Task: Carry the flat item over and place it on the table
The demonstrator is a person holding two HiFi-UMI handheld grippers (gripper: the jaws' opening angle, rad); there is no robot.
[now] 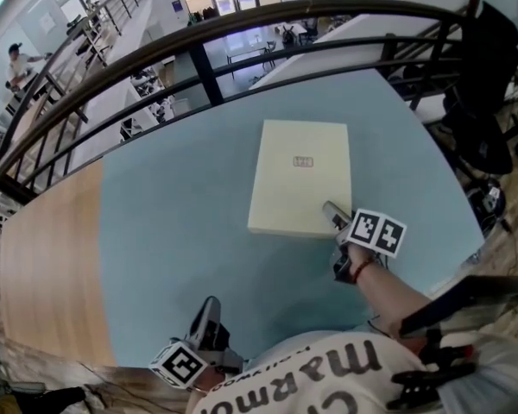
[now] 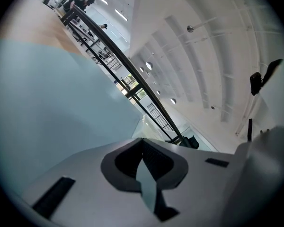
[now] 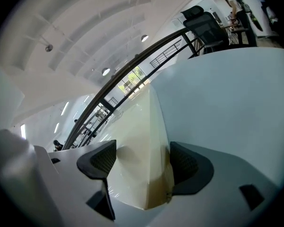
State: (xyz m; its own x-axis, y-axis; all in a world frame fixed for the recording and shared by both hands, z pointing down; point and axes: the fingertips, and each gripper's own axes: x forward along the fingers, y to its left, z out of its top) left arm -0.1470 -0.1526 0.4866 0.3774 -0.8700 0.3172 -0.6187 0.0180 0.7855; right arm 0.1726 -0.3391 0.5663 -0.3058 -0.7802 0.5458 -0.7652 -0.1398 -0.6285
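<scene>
A flat cream box (image 1: 300, 178) lies on the light blue table (image 1: 173, 231), towards its far right. My right gripper (image 1: 332, 213) is at the box's near right corner, shut on it. In the right gripper view one pad lies on the box's top face (image 3: 137, 141) and the other against its underside, with the gripper (image 3: 142, 162) straddling the edge. My left gripper (image 1: 209, 310) hovers over the table's near edge close to my body, shut and empty. In the left gripper view its jaws (image 2: 144, 163) meet with only the table (image 2: 47, 93) beyond them.
A dark curved railing (image 1: 198, 41) runs along the table's far side, with a lower hall beyond it. A wood-coloured strip (image 1: 43, 266) borders the table on the left. A black office chair (image 1: 488, 102) stands at the far right.
</scene>
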